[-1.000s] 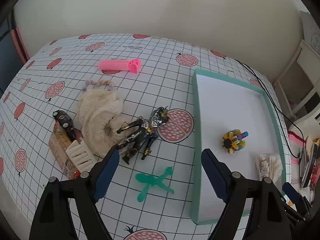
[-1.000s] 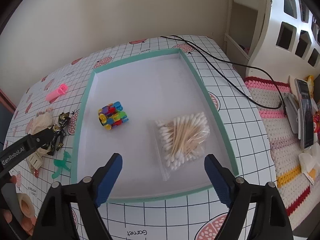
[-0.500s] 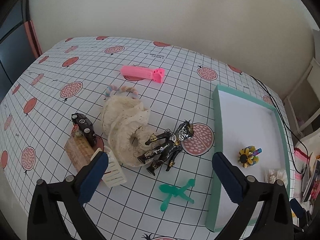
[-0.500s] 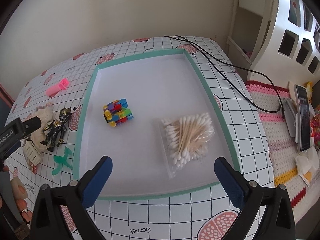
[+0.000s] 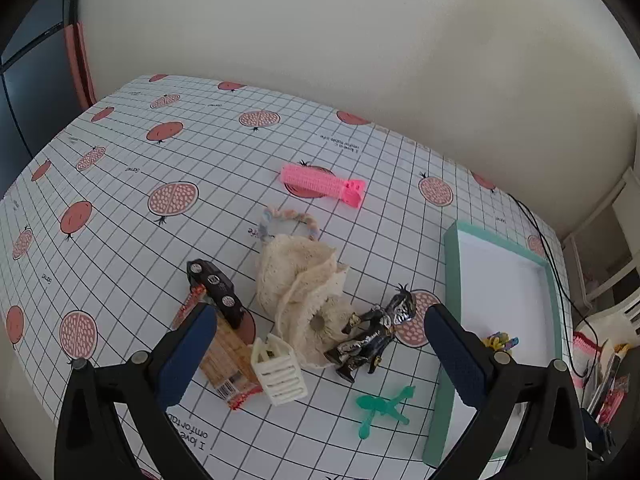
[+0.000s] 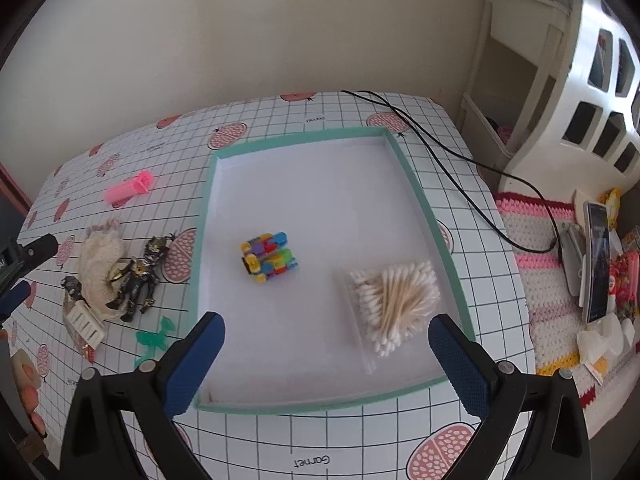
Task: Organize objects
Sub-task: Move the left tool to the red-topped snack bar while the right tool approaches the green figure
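Flanking bare tray (image 6: 424, 208) floor near its front rim, right gripper (image 6: 326, 354) fingers wide apart, empty.

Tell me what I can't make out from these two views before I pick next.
- Left wrist: snack pack, near end hidden behind the left tool finger.
- Left wrist: colourful toy in the tray, mostly behind the other finger.
- Right wrist: black car, small, partly behind the cloth.

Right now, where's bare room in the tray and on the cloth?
Free: the teal-rimmed white tray's far half, beyond the multicoloured block toy and bagged cotton swabs; also the gridded tablecloth left of the pink hair roller clip. Crowded: around the cream knitted pouch and black-gold action figure.
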Tool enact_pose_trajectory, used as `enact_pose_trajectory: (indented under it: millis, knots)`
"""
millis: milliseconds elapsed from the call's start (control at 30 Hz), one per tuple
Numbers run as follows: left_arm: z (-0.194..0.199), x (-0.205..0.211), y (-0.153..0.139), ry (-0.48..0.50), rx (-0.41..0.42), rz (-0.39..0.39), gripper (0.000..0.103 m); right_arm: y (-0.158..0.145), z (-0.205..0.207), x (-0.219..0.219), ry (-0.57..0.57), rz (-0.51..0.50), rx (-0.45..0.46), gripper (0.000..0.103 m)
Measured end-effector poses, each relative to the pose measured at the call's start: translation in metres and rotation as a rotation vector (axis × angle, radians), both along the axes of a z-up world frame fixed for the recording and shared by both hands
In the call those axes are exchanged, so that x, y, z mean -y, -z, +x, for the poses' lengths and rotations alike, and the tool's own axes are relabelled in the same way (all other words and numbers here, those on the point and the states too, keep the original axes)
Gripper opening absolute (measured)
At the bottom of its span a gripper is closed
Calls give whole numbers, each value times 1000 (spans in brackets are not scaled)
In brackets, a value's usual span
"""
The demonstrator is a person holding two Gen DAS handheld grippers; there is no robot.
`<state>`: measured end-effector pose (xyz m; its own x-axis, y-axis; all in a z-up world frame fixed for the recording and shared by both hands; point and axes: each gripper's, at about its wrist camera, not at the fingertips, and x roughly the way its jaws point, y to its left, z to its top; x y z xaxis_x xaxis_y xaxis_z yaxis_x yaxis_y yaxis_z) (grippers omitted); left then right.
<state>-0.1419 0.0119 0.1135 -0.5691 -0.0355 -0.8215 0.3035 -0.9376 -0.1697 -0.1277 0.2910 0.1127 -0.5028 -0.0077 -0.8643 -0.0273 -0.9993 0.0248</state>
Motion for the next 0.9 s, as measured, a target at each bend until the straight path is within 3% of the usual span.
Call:
enact_pose_trajectory:
  millis: [167, 467, 667, 900]
  knots:
    - [2, 30, -13, -11, -9, -1, 103, -9, -6, 45, -99, -10, -1, 103]
    - [15, 100, -15, -131, 35, -26, 103, 4, -10, 123, -239, -32, 42, 103]
    - [25, 140, -11, -210, 56, 3, 103, 18, -14, 147, -279, -50, 76, 103]
    - [20, 140, 12, -194, 127, 77, 103, 33, -13, 158, -305, -47, 115, 103]
